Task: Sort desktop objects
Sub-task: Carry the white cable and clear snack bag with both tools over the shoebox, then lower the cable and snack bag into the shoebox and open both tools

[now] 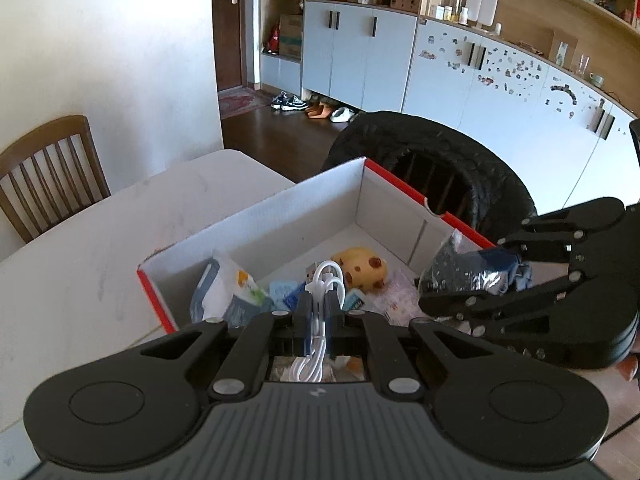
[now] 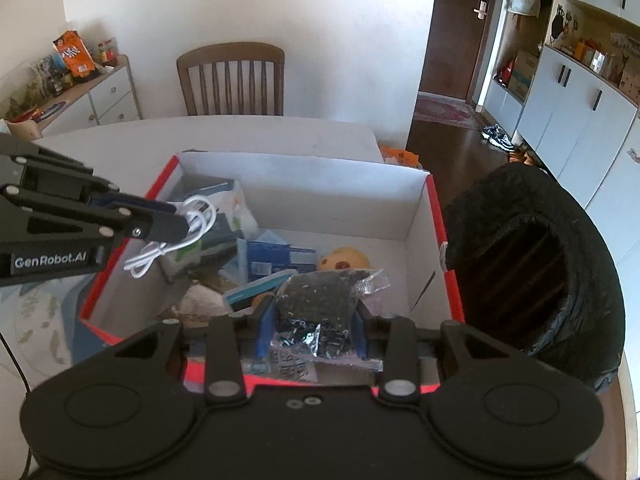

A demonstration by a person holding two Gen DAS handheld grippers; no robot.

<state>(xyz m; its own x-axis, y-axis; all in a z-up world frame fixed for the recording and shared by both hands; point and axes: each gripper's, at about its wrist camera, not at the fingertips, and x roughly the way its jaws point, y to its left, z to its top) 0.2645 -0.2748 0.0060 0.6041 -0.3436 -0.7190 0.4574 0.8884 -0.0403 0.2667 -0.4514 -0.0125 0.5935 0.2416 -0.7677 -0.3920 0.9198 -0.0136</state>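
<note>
Pinching coiled white cable, left hand-held gripper, right hand-held gripper clamping crinkly dark packet

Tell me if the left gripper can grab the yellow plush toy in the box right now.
Probably not: the left gripper is shut on a coiled white USB cable. The yellow plush toy lies uncovered in the box, so reach looks free afterwards.

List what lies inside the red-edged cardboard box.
Inside the box: a yellow spotted plush toy, white and blue packets and a blue carton. The held white cable and dark packet cover what lies beneath.
</note>
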